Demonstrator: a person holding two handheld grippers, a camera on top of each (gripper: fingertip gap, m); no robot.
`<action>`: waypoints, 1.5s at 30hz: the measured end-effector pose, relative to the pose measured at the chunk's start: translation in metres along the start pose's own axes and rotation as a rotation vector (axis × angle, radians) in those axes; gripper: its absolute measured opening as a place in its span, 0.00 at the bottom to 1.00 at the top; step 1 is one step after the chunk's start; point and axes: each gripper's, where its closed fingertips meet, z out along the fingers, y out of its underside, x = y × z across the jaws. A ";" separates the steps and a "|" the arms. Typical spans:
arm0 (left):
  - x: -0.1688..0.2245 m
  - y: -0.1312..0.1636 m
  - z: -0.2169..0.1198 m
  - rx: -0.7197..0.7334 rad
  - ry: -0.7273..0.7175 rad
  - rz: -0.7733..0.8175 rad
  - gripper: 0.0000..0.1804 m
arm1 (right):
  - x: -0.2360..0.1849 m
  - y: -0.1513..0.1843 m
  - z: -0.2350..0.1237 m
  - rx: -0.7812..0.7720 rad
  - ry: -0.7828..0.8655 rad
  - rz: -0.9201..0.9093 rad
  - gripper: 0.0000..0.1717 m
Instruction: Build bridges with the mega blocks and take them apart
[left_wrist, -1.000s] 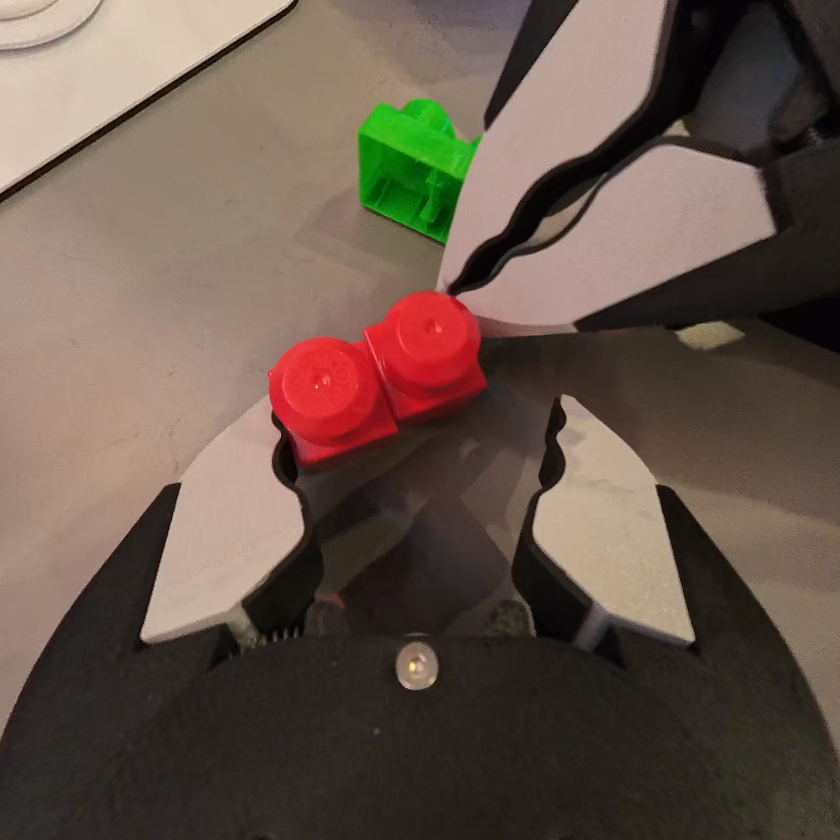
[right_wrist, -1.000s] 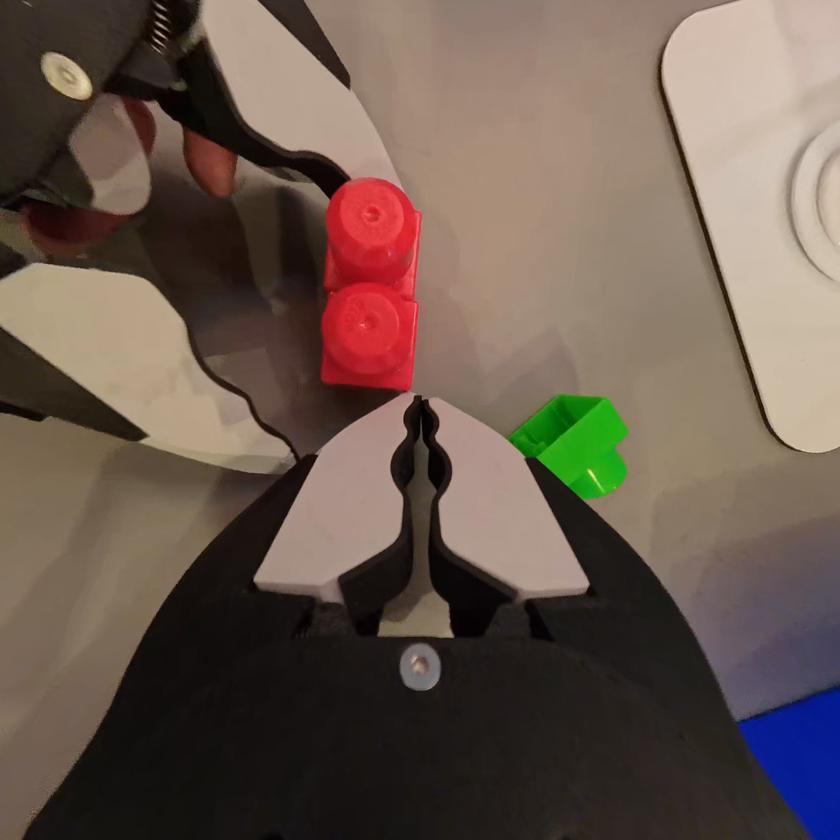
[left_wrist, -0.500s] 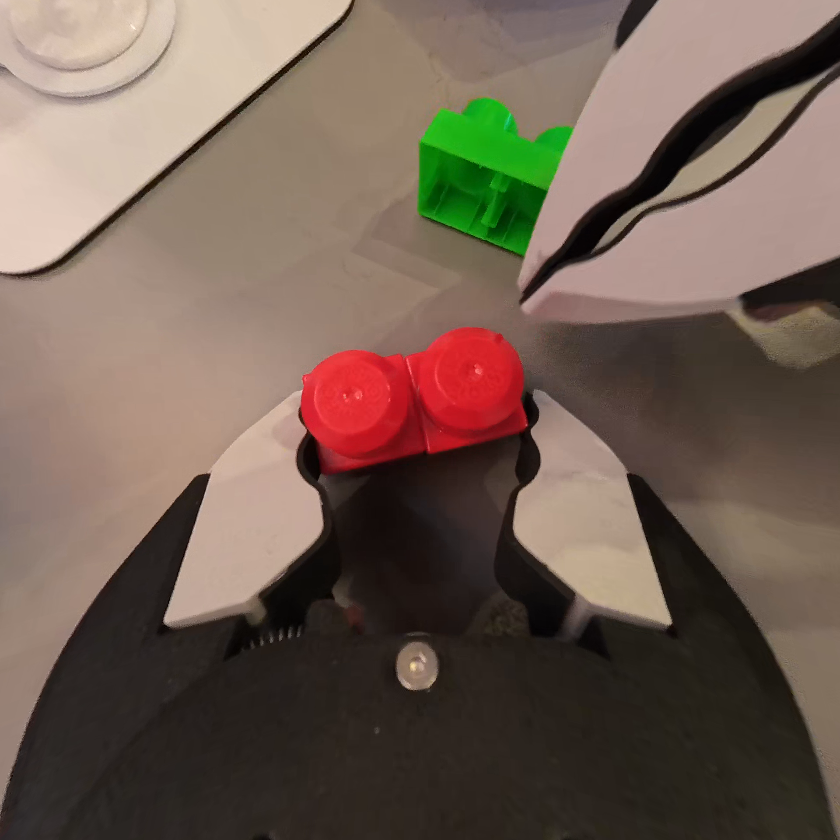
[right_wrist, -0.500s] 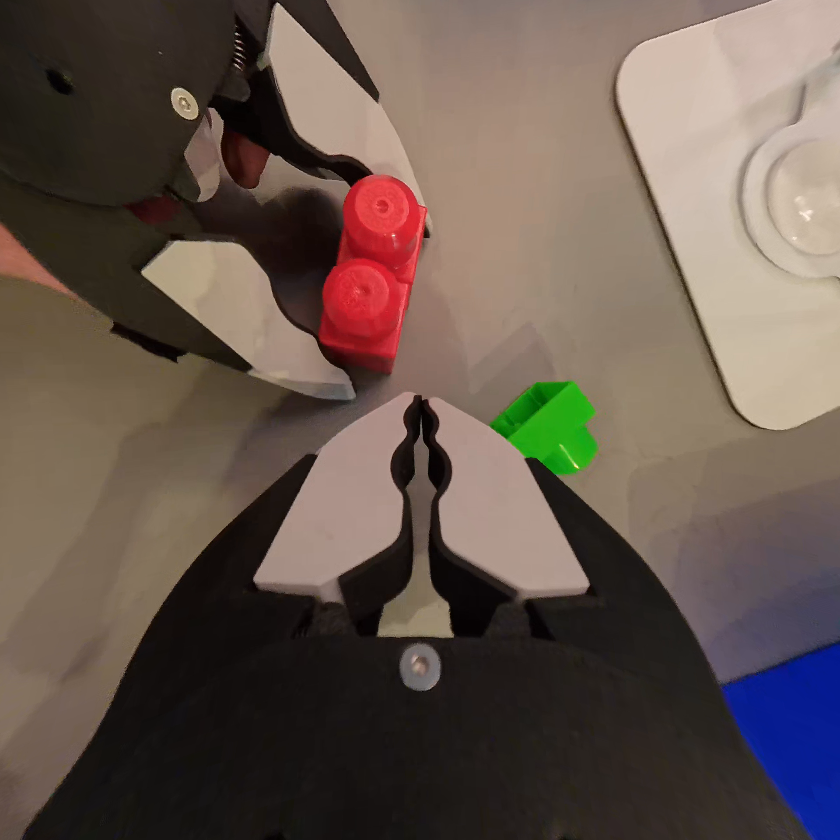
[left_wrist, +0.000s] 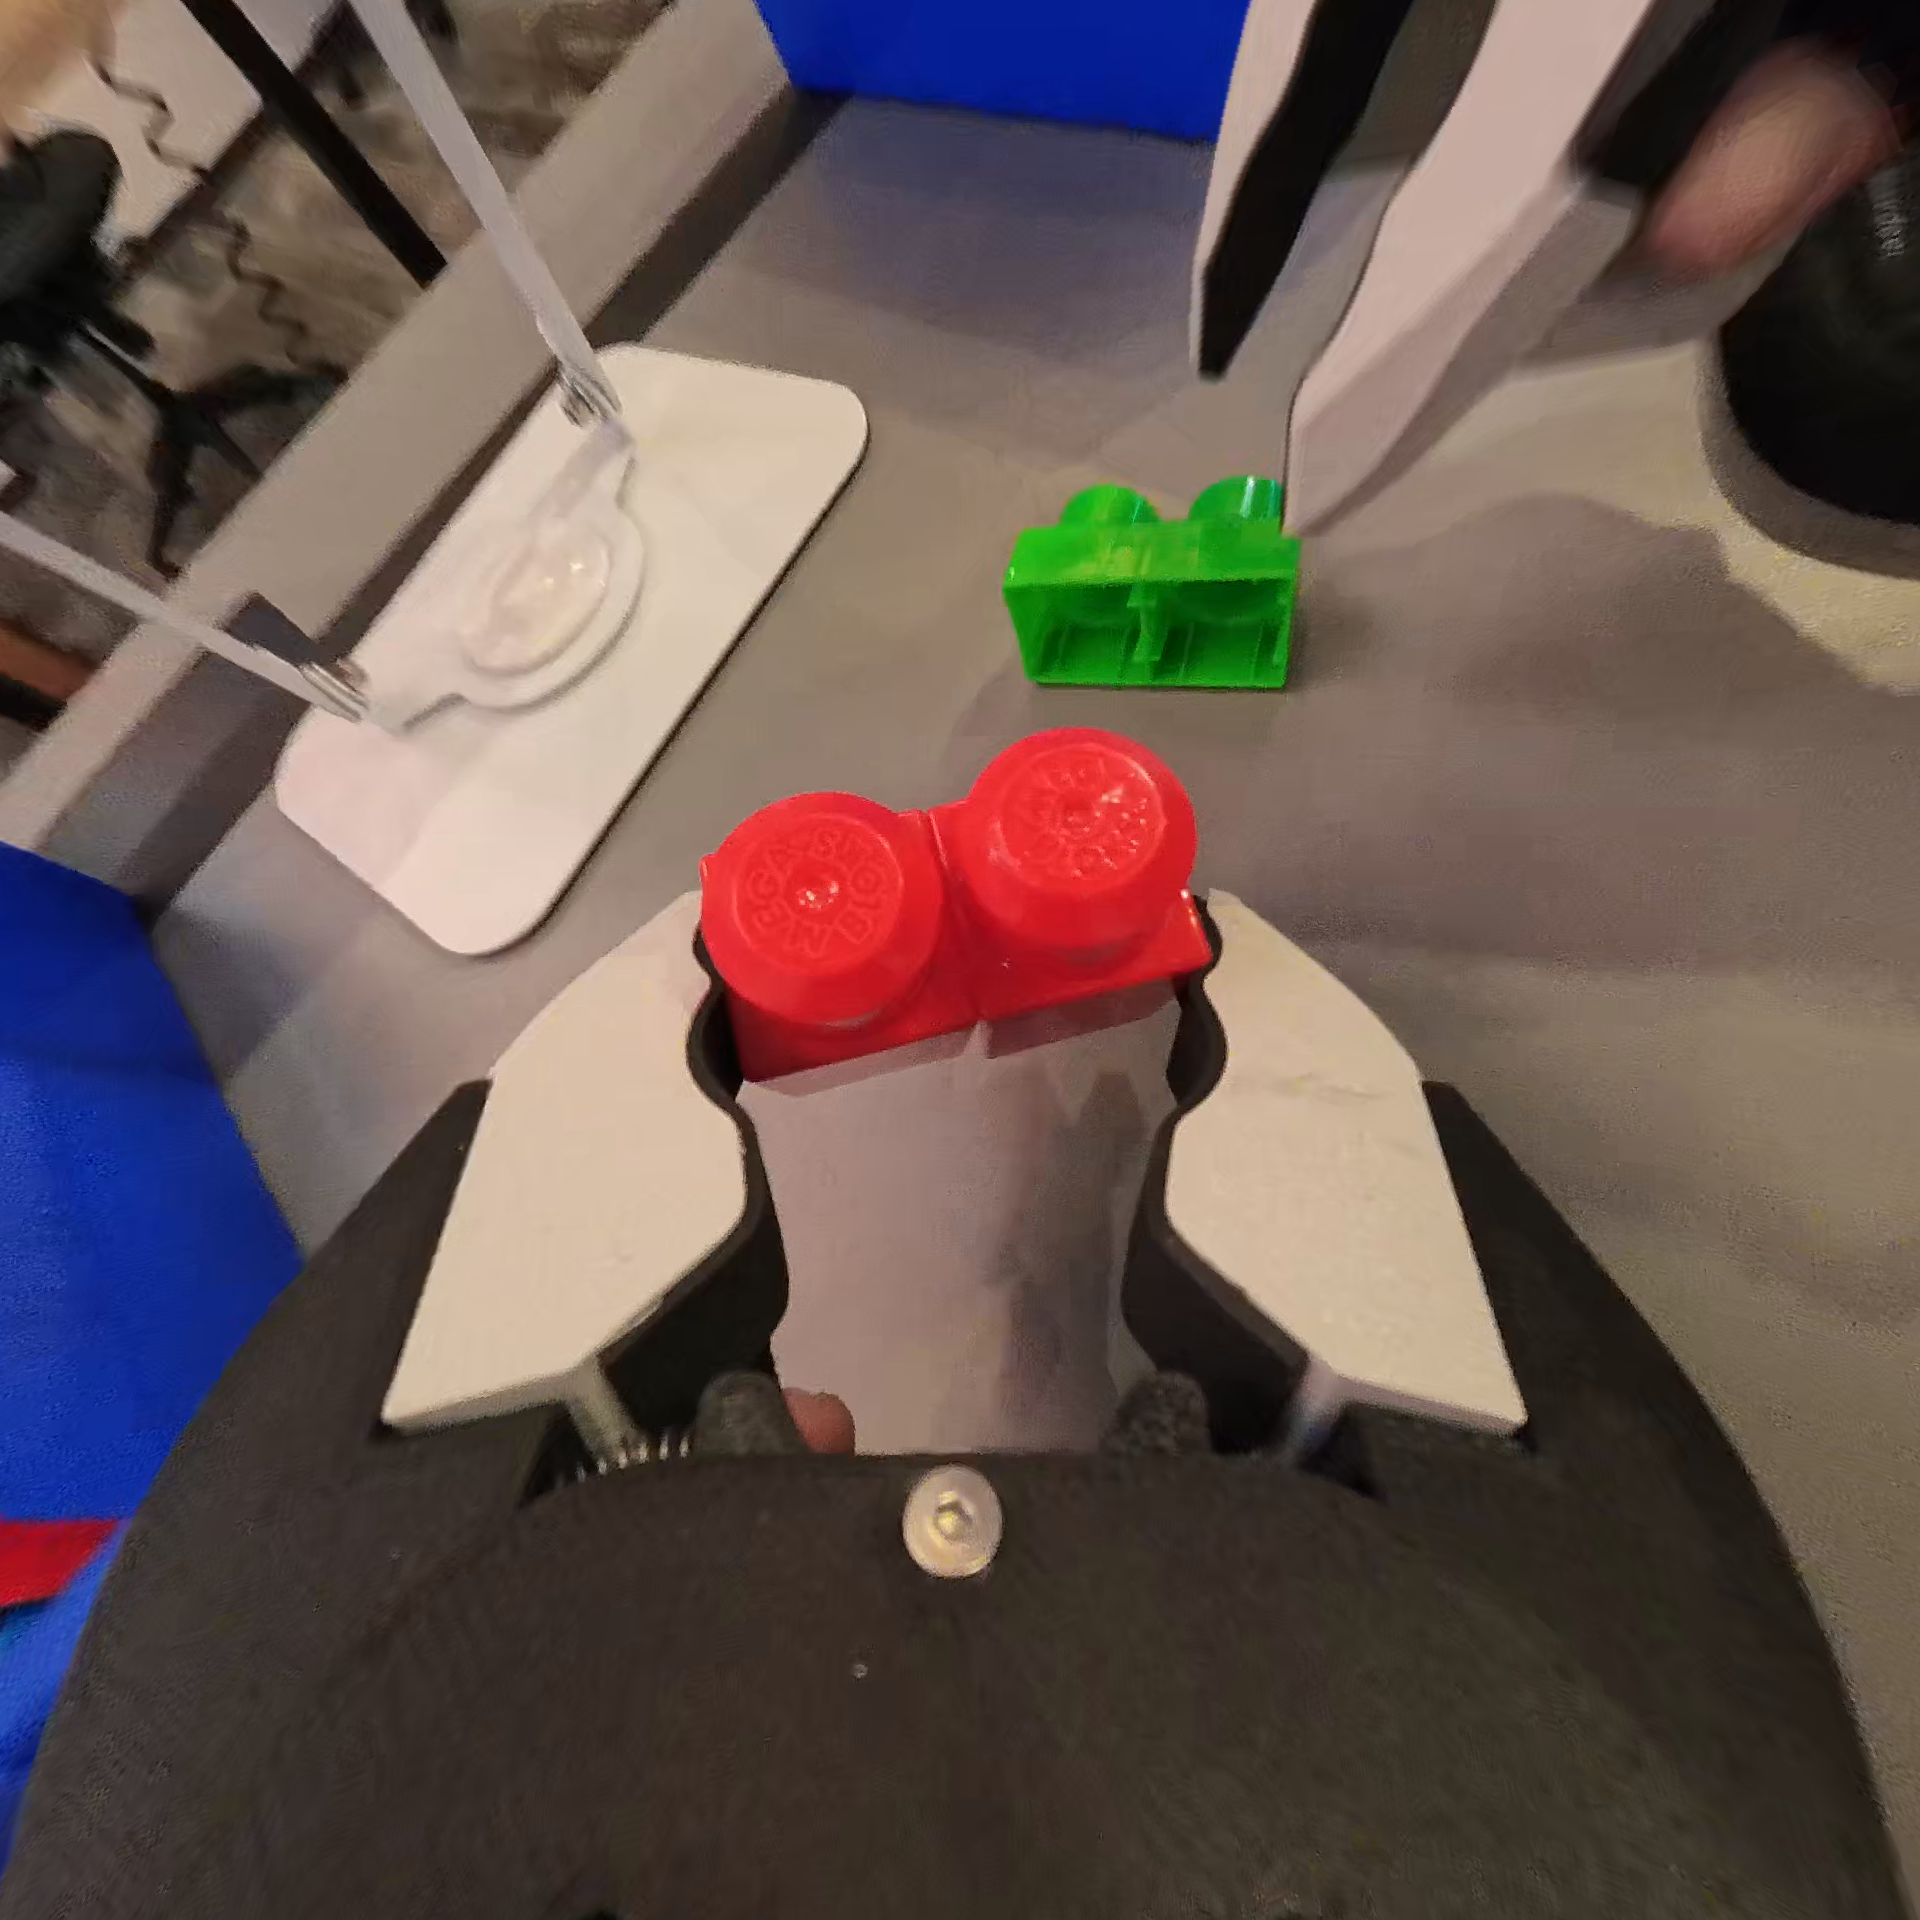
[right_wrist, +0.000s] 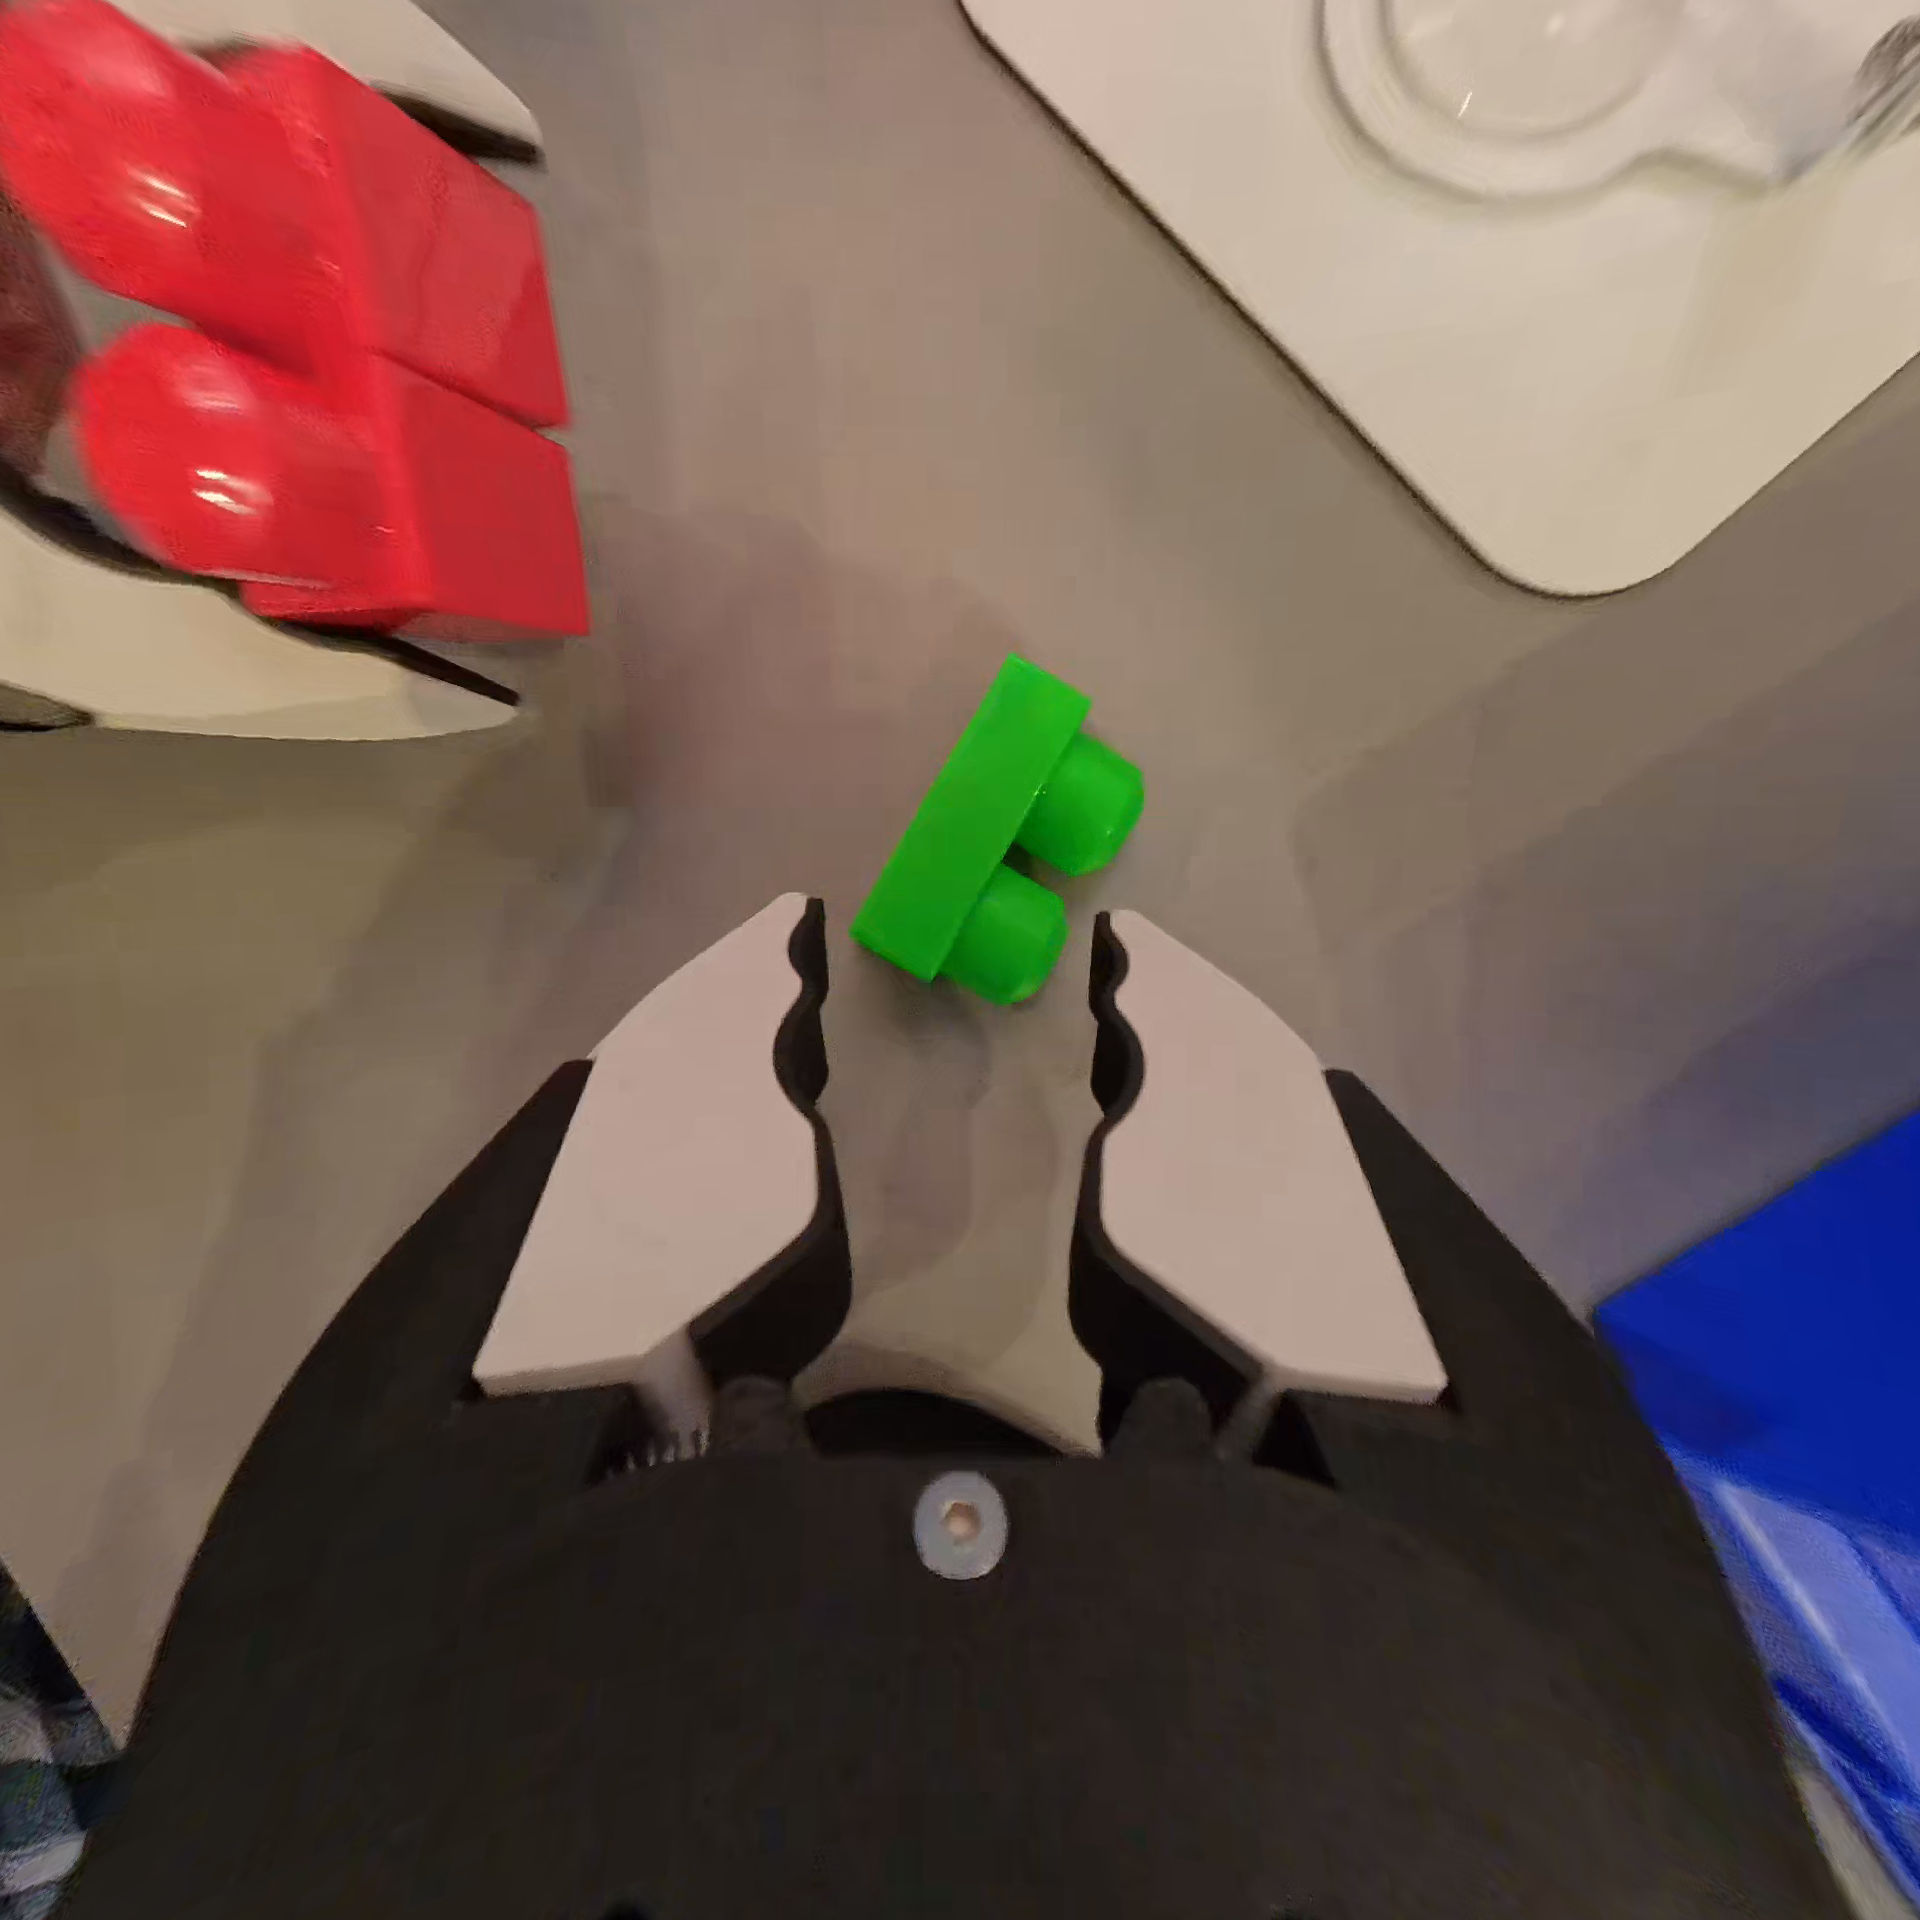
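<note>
The left gripper (left_wrist: 951, 966) has its jaws pinching the red block (left_wrist: 951, 914) by its two ends, up off the grey desk (left_wrist: 1558, 935). The green block (right_wrist: 992, 831) lies on its side on the desk. The right gripper (right_wrist: 956, 935) hangs over it, jaws spread and not touching it.

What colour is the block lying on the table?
Green, clearest in the right wrist view.

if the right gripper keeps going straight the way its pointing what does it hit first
Most likely the green block, lying on its side on the grey table just past the right gripper's open fingertips. Nothing else lies between them; how far above the table the fingertips are is unclear.
</note>
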 end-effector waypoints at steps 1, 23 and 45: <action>-0.003 -0.002 -0.002 0.007 -0.016 0.029 0.45 | 0.001 0.001 0.006 -0.010 -0.005 0.027 0.30; -0.022 0.002 -0.013 0.128 0.014 0.042 0.44 | -0.004 -0.009 0.030 -0.111 0.021 -0.039 0.28; -0.061 -0.030 -0.014 0.045 -0.190 0.217 0.44 | -0.067 -0.123 -0.055 0.355 0.025 -0.127 0.20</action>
